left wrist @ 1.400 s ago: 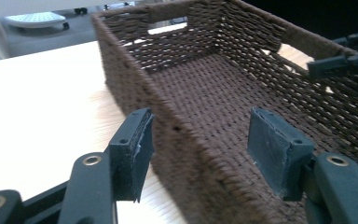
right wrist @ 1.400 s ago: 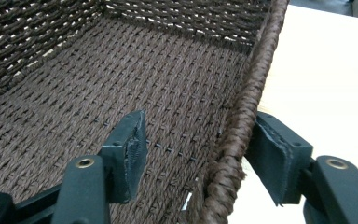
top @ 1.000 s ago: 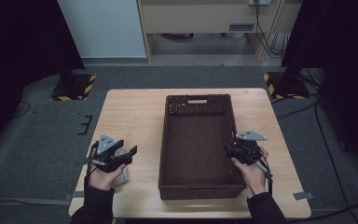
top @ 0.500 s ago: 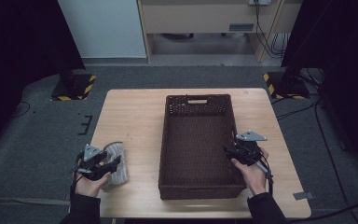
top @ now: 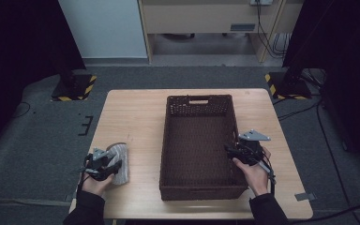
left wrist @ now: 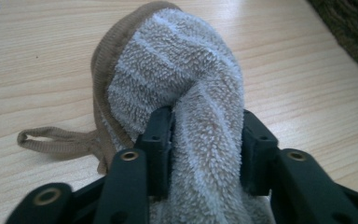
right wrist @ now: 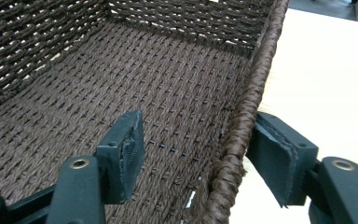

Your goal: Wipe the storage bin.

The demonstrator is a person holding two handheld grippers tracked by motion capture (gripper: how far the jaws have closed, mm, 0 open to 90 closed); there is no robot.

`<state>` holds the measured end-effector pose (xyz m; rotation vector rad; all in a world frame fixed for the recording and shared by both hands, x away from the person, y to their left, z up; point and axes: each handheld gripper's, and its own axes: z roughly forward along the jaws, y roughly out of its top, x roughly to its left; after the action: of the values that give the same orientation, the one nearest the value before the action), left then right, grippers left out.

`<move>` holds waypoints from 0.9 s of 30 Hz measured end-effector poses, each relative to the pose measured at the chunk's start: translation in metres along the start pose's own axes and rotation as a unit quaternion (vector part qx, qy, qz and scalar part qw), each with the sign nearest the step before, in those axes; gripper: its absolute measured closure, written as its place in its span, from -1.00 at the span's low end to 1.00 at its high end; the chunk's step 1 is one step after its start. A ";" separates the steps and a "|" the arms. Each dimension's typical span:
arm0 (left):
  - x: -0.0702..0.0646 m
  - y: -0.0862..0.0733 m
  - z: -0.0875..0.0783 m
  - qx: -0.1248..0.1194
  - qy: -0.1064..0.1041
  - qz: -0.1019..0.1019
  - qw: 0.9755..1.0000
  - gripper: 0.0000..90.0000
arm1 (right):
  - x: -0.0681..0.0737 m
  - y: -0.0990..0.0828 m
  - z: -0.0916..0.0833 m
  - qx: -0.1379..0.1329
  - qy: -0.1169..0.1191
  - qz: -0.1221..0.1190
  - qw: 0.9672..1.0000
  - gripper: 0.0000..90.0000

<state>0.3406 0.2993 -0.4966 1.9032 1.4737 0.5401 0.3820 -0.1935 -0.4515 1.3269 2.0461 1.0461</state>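
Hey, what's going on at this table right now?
A person works with a hand-held gripper in each hand. The left hand-held gripper, whose jaws have just been closing, pinches a fuzzy grey sock lying on the wooden table. The right hand-held gripper straddles the rim of the brown wicker basket, its jaws just opening and not pressing it.

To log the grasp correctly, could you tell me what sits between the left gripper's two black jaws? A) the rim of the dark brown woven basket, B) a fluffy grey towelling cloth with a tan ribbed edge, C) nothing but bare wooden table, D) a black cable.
B: in the left gripper view, the left gripper pinches the fluffy grey towelling cloth from both sides.
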 end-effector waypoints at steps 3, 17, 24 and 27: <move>0.000 0.001 -0.002 -0.003 0.002 -0.002 1.000 0.45 | -0.001 0.002 -0.003 -0.005 0.002 0.002 1.000 -0.19; -0.017 0.028 -0.019 -0.073 -0.028 -0.002 0.997 0.48 | -0.017 -0.002 -0.010 0.004 0.000 0.015 1.000 0.06; -0.028 0.050 -0.014 -0.092 -0.037 0.018 0.995 0.48 | -0.018 -0.006 -0.005 0.011 0.005 0.020 1.000 0.16; -0.033 0.061 -0.010 -0.095 -0.037 0.026 0.994 0.48 | -0.019 -0.006 -0.005 0.009 0.017 0.022 1.000 0.29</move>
<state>0.3665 0.2615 -0.4442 1.7967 1.2820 0.6060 0.3830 -0.2143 -0.4540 1.3787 2.0645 1.0778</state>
